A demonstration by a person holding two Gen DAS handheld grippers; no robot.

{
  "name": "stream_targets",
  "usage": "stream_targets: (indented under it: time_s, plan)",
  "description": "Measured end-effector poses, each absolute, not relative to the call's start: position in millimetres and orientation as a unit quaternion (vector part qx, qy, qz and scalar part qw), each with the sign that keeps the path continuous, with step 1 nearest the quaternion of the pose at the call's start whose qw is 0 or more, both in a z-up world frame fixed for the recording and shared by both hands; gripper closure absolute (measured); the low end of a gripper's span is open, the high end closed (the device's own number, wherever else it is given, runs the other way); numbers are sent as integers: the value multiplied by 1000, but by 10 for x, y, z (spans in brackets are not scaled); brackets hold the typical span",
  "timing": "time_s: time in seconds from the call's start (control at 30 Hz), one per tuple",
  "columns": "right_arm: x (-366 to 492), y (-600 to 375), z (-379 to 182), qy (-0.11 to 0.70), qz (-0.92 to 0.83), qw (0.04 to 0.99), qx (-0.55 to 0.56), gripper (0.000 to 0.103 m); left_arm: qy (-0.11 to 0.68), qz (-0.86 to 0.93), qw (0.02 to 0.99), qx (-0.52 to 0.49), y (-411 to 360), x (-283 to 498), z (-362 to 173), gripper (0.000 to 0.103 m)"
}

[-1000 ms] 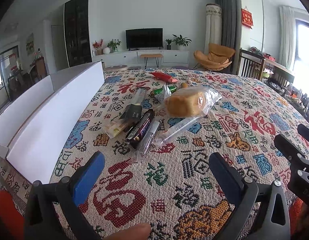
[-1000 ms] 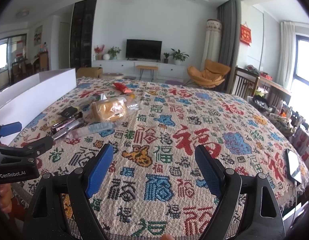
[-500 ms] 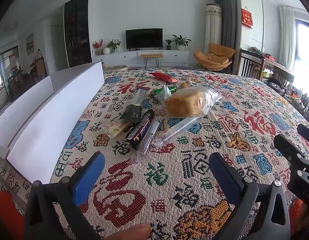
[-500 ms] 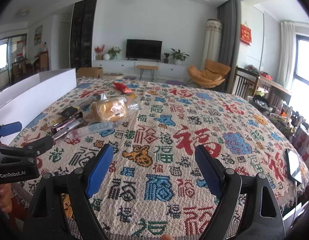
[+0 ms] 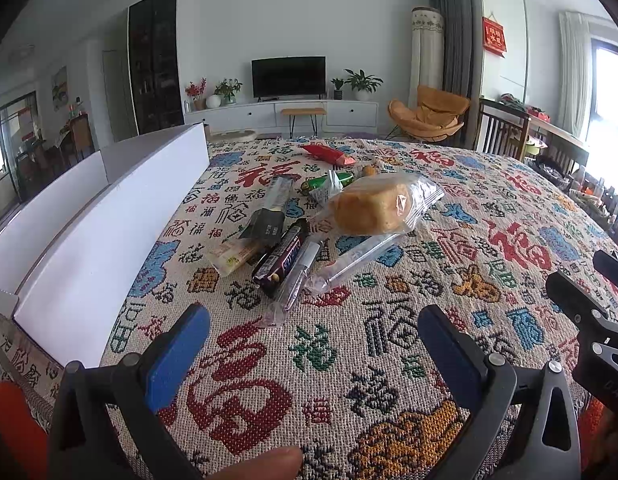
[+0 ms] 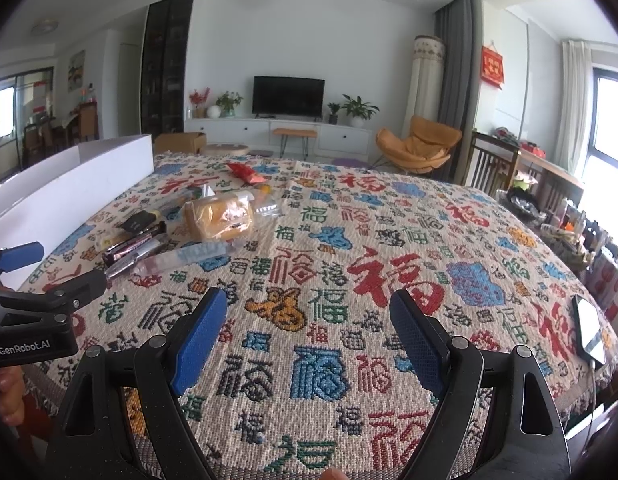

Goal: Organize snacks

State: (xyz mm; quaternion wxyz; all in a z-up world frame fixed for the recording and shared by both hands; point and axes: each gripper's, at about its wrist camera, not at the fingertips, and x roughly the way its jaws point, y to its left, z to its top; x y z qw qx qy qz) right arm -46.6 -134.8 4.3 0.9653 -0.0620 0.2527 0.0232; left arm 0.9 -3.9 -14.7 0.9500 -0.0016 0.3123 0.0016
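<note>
A pile of snacks lies on the patterned tablecloth (image 5: 389, 344): a bagged bread loaf (image 5: 373, 210), a dark chocolate bar (image 5: 283, 258), a clear long packet (image 5: 349, 258), a black packet (image 5: 267, 226), a green packet (image 5: 329, 181) and a red packet (image 5: 325, 153). A white box (image 5: 105, 228) stands to their left. My left gripper (image 5: 313, 348) is open and empty, short of the pile. My right gripper (image 6: 309, 332) is open and empty, to the right of the snacks. The bread (image 6: 219, 218) and the box (image 6: 65, 196) also show in the right wrist view.
A phone (image 6: 589, 328) lies near the table's right edge. Wooden chairs (image 5: 505, 128) stand at the far right side. The left gripper's body (image 6: 41, 312) shows at the left of the right wrist view.
</note>
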Motion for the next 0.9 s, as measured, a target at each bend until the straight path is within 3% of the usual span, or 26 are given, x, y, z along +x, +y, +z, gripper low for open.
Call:
stream_targets:
  time_s: [0.9]
  plan:
    - [-437, -1330, -18, 268, 29, 961, -64, 17, 326, 7, 945, -5, 20, 56, -193, 0]
